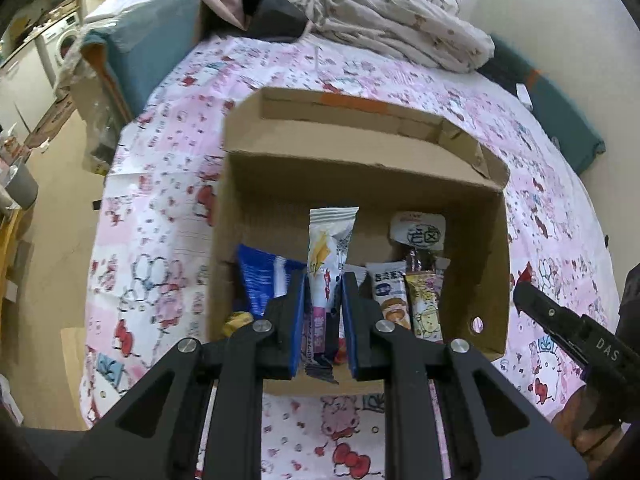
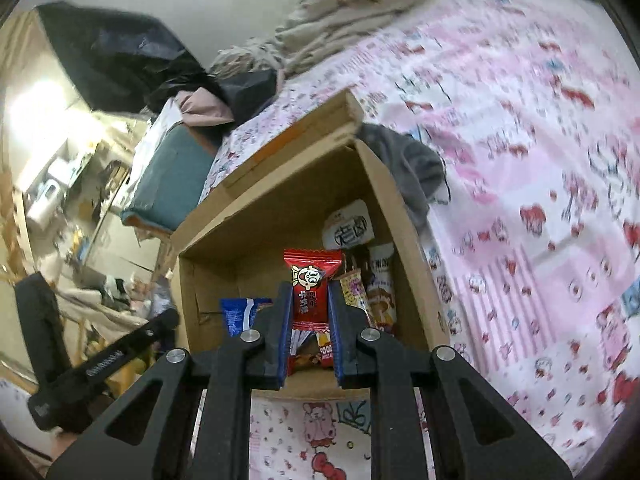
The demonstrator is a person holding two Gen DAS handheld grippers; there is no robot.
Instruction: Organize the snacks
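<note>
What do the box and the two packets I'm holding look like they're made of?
Box: brown corrugated cardboard, matte, going by its creased flaps and raw edges. White packet in the left hand-held gripper: apparently glossy plastic film with a crimped end seal. Red packet in the right hand-held gripper: shiny printed film, probably plastic or foil-lined.

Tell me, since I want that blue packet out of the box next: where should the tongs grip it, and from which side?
Probably by its upper end, coming down from above through the box's open top. The blue packet leans against the left wall with that end raised, while its lower part sits among other snacks. Both tongs are full now: the left holds a white packet, the right a red candy.
</note>
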